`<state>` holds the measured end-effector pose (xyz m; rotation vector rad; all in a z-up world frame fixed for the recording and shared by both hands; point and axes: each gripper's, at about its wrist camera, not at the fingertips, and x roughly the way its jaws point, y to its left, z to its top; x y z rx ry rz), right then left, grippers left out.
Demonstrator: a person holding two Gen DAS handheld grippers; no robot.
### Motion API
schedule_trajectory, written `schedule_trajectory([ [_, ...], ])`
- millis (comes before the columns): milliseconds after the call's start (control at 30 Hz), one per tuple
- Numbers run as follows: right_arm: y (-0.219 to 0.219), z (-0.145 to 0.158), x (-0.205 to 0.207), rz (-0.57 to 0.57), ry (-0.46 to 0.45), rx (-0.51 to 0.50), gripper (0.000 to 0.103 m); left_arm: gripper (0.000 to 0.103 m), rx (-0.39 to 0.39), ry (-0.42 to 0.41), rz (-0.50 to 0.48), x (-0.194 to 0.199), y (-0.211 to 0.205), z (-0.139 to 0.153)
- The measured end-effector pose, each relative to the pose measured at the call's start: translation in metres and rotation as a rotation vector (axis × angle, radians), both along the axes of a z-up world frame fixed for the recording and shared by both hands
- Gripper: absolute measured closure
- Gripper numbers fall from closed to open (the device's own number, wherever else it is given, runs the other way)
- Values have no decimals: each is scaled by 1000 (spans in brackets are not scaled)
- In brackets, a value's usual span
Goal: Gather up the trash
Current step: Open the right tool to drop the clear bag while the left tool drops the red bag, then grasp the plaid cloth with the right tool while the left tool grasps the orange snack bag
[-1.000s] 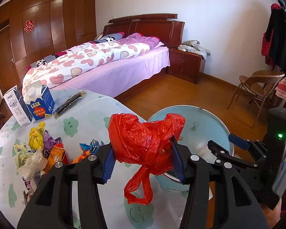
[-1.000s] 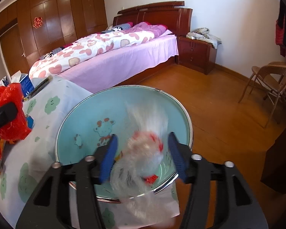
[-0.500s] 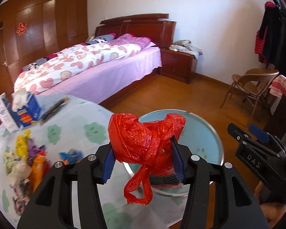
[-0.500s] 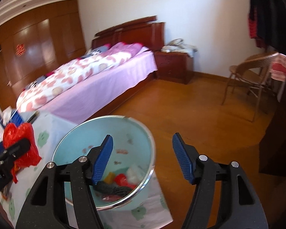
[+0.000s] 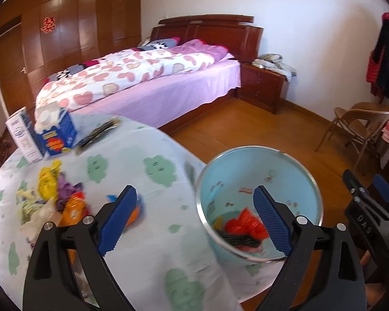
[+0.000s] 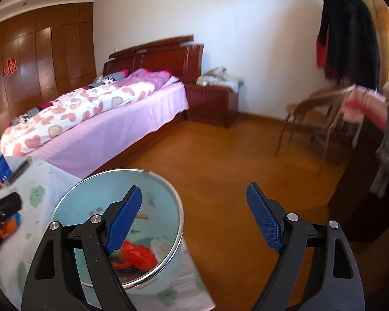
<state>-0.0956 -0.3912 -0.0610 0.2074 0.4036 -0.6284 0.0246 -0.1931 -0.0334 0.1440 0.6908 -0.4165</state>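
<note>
Wrapper pile [image 5: 51, 202]: on the table [image 5: 147, 233], at 9 o'clock of the left gripper [image 5: 194, 223]; uncollected.
Left gripper: jaws spread wide, empty; half a second ago it clamped the red bag [image 5: 246, 224].
Red bag: released, now inside the blue bin [image 5: 293, 173], at 3 o'clock.
Right gripper [image 6: 194, 220]: jaws apart, empty.
Judgement: one item binned; pile next.
</note>
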Motion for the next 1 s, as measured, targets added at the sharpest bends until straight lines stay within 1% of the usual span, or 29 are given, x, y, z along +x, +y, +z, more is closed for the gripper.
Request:
schedule_trajectory([
  [33,3,0,-1,10,-10,4,21,11,6,-2,13,-2,6,0],
  [100,5,-2,1,51,10,18,21,10,9,-4,26,-3,14,2],
  [133,12,-2,5,82,36,13,21,9,13,-5,35,-4,18,3],
  [267,22,4,9,162,73,-8,21,6,30,-12,69,-6,35,6],
  [367,35,6,12,206,89,-15,21,6,24,-3,95,-7,49,8],
  [533,53,11,16,250,89,-17,21,6,28,-2,124,-10,73,10],
  [600,64,15,16,284,82,-26,21,6,21,-1,139,-12,85,10],
  [767,88,20,18,361,75,-22,22,6,-5,15,194,-16,129,11],
  [833,102,20,20,398,79,-36,23,6,-6,16,219,-18,148,10],
  [900,110,20,21,424,83,-36,26,6,-1,17,240,-19,164,8],
  [933,114,21,22,438,85,-33,27,6,2,19,263,-19,178,6],
  [1000,125,20,24,469,91,-26,27,6,-1,27,293,-20,199,3],
])
